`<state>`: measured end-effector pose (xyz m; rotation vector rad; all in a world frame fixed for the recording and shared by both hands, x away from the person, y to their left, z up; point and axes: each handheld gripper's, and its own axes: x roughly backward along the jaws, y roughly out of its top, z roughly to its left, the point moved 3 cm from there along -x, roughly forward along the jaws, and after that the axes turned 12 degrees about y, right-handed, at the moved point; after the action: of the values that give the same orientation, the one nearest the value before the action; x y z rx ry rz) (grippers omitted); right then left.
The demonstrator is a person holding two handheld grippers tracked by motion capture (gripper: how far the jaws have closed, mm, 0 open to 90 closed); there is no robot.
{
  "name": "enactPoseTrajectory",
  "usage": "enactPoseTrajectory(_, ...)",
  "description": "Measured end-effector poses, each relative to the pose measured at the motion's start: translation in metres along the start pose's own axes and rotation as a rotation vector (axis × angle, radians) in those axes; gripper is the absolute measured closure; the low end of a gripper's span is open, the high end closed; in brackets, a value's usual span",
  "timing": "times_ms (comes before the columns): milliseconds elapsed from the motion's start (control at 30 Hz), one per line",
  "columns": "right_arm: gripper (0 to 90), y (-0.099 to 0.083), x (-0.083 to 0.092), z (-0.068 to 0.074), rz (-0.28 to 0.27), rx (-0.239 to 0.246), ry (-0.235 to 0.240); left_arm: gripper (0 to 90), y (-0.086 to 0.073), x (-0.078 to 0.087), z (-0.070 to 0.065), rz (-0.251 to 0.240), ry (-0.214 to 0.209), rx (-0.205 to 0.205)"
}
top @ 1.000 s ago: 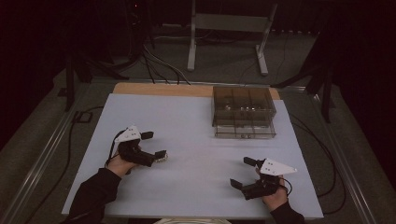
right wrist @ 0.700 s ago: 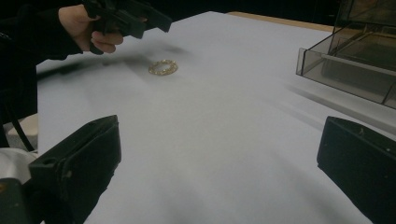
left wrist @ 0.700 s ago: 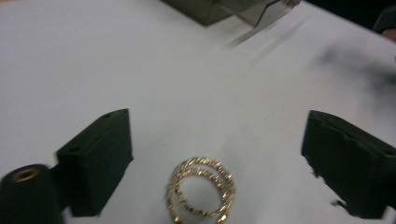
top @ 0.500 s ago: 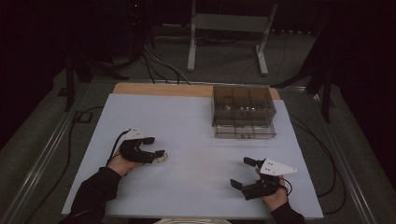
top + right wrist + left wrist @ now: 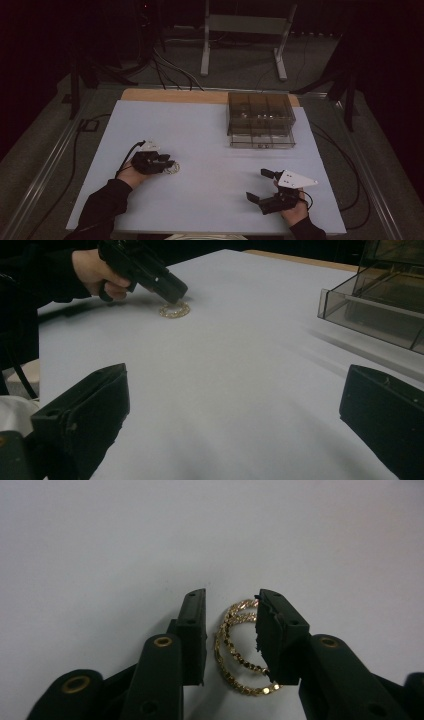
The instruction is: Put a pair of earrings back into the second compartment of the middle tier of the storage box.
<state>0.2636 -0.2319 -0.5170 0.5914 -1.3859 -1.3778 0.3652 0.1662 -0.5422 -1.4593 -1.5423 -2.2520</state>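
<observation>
Lowered left hand-held gripper [image 5: 230, 630]; two hoops [image 5: 240, 652]

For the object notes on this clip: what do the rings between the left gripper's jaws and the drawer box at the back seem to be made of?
Gold hoops: probably gold-toned metal, judging by the beaded, chain-like rims with bright glints; real gold or plating cannot be told. Drawer box: looks like smoky clear plastic, glossy, since its compartments and contents show through the walls. Both sit on the table, a matte pale surface.
</observation>
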Motion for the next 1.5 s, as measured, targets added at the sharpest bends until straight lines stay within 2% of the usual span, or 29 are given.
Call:
enactPoseTrajectory(133,0.0,0.0,0.0,0.0,0.006,0.003,-0.001,79.0,0.0,-0.002,0.0,0.011,0.023,-0.012)
enactPoseTrajectory(333,0.0,-0.001,0.0,0.0,0.009,0.002,-0.005,88.1,0.001,-0.001,0.002,0.013,0.024,-0.006)
enactPoseTrajectory(367,0.0,0.0,0.0,0.0,0.008,0.001,-0.004,89.0,0.001,0.0,0.003,0.008,0.011,0.01)
enactPoseTrajectory(767,0.0,-0.001,0.0,-0.001,0.01,-0.005,-0.009,89.3,0.007,0.009,0.003,-0.024,-0.013,0.025)
enactPoseTrajectory(900,0.0,-0.001,0.0,-0.001,0.011,-0.006,-0.011,89.7,0.01,0.014,0.003,-0.037,-0.028,0.033)
enactPoseTrajectory(933,0.0,-0.001,0.0,-0.001,0.009,-0.006,-0.011,89.7,0.01,0.016,0.002,-0.04,-0.045,0.044)
enactPoseTrajectory(1000,0.0,-0.001,0.0,-0.001,0.004,-0.009,-0.011,89.8,0.012,0.018,0.001,-0.038,-0.046,0.034)
enactPoseTrajectory(1067,0.0,-0.001,0.0,-0.001,0.007,-0.008,-0.013,89.8,0.014,0.022,-0.002,-0.044,-0.064,0.032)
enactPoseTrajectory(1133,0.0,-0.001,0.0,-0.001,0.007,-0.009,-0.014,89.8,0.017,0.024,-0.006,-0.048,-0.067,0.013)
enactPoseTrajectory(1333,0.0,-0.001,0.0,-0.001,0.007,-0.011,-0.016,89.8,0.025,0.031,-0.012,-0.074,-0.066,-0.01)
enactPoseTrajectory(1500,0.0,-0.001,0.0,-0.002,0.008,-0.011,-0.016,89.9,0.034,0.034,-0.013,-0.092,-0.066,-0.012)
